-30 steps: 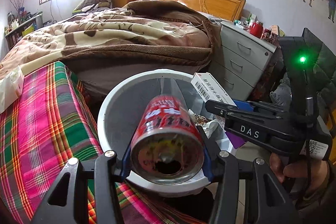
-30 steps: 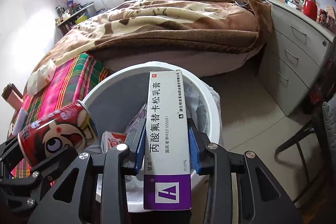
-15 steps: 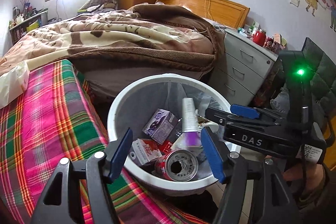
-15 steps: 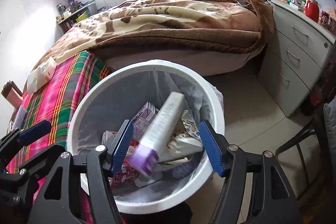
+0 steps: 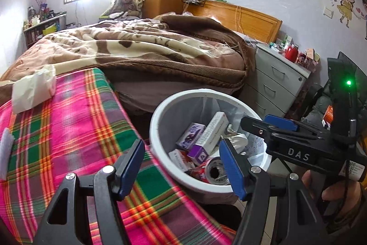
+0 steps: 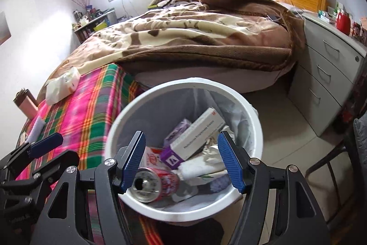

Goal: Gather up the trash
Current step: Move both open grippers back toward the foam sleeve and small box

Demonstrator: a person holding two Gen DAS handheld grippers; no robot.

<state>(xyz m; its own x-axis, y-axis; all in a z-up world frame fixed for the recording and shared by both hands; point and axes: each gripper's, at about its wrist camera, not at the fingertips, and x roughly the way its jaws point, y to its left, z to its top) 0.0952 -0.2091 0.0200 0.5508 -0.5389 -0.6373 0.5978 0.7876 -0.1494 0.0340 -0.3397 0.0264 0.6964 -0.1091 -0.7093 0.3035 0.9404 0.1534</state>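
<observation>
Right wrist: bin rim (image 6: pixel 257 130) beside bed (image 6: pixel 206 56).

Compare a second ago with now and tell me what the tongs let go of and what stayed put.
The left tongs let go of the red can, the right tongs of the white-and-purple box; both dropped into the white bin and lie among the other trash. Both tongs now stand open and empty, drawn back slightly above the rim. The bin, the plaid blanket and the bed stayed put.
</observation>
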